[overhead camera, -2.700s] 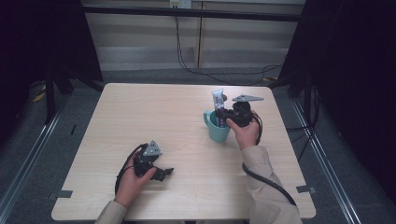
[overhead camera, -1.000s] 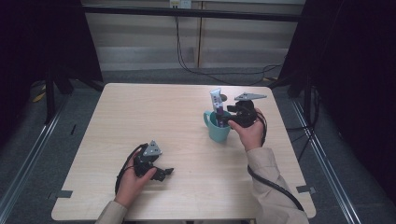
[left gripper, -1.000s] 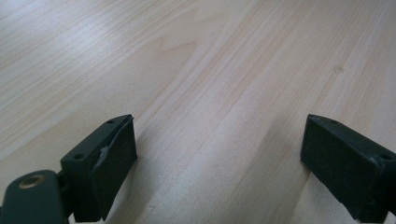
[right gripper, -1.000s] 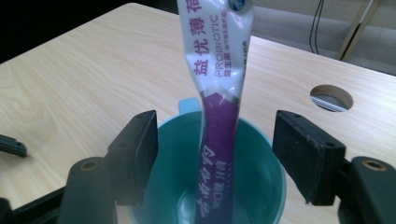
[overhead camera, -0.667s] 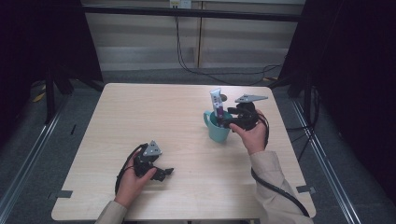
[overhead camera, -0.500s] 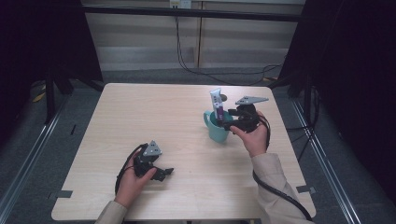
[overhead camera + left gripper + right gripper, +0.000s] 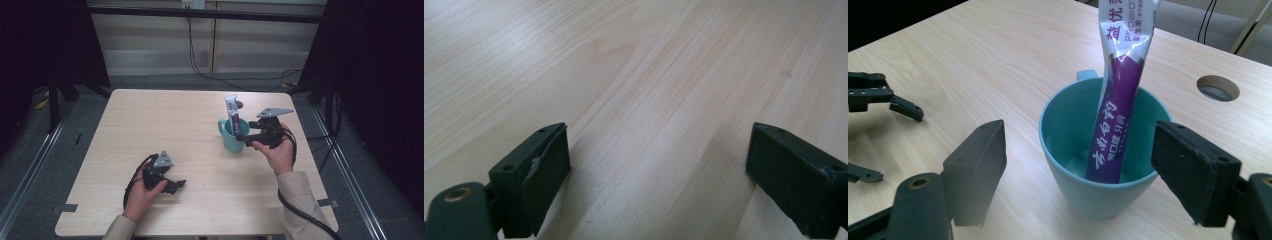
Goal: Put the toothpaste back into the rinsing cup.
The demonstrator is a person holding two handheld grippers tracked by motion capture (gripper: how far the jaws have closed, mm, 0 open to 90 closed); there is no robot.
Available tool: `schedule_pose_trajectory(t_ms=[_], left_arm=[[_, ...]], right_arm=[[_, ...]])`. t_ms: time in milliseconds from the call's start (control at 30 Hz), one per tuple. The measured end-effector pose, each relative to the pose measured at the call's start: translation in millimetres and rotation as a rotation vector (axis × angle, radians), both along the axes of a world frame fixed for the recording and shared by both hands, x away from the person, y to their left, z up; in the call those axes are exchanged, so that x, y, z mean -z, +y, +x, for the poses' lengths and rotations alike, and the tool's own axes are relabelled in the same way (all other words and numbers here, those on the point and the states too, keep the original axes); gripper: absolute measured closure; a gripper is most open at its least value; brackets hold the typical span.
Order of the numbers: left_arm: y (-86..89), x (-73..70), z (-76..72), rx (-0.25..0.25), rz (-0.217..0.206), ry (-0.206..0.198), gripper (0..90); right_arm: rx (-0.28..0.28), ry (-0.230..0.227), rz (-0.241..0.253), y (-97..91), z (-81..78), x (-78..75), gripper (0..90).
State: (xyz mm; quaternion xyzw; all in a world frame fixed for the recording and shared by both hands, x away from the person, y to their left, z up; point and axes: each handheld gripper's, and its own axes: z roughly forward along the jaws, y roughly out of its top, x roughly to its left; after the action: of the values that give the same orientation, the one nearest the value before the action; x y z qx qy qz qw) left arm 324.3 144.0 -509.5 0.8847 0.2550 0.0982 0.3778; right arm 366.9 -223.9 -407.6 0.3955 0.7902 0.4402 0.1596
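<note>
Right gripper [image 7: 1078, 175] released, jaws just opened, flanking teal mug [image 7: 1098, 150] without contact; purple toothpaste tube [image 7: 1118, 110] stands tilted inside. Left gripper [image 7: 659, 165] released, near-left on table [image 7: 150, 125].

One camera overhead, one on each tool.
The high view looked forward and down over the whole worktop [image 7: 150, 125]; the right tool's camera sat close to the cup [image 7: 1098, 165], shared with the high view [image 7: 231, 137]; the left's skimmed bare wood.
</note>
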Motion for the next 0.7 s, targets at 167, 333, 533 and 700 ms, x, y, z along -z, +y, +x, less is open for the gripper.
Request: schedule_pose_trajectory(t_ms=[167, 333, 533, 700], left_arm=[[0.1, -0.1, 0.1, 0.001, 0.001, 0.000, 10.2], [0.0, 0.0, 0.0, 0.000, 0.000, 0.000, 10.2], [0.1, -0.1, 0.1, 0.001, 0.001, 0.000, 10.2], [0.2, -0.1, 0.1, 0.001, 0.003, 0.000, 10.2]], right_arm=[[-0.002, 0.000, -0.001, -2.7, -4.7, -0.2, 20.9], [-0.010, 0.000, -0.012, -6.3, -10.7, 2.4, 19.0], [-0.029, 0.003, -0.010, -15.4, -20.8, 6.7, 16.3], [-0.031, 0.026, -0.030, -19.0, -25.1, 10.5, 15.9]])
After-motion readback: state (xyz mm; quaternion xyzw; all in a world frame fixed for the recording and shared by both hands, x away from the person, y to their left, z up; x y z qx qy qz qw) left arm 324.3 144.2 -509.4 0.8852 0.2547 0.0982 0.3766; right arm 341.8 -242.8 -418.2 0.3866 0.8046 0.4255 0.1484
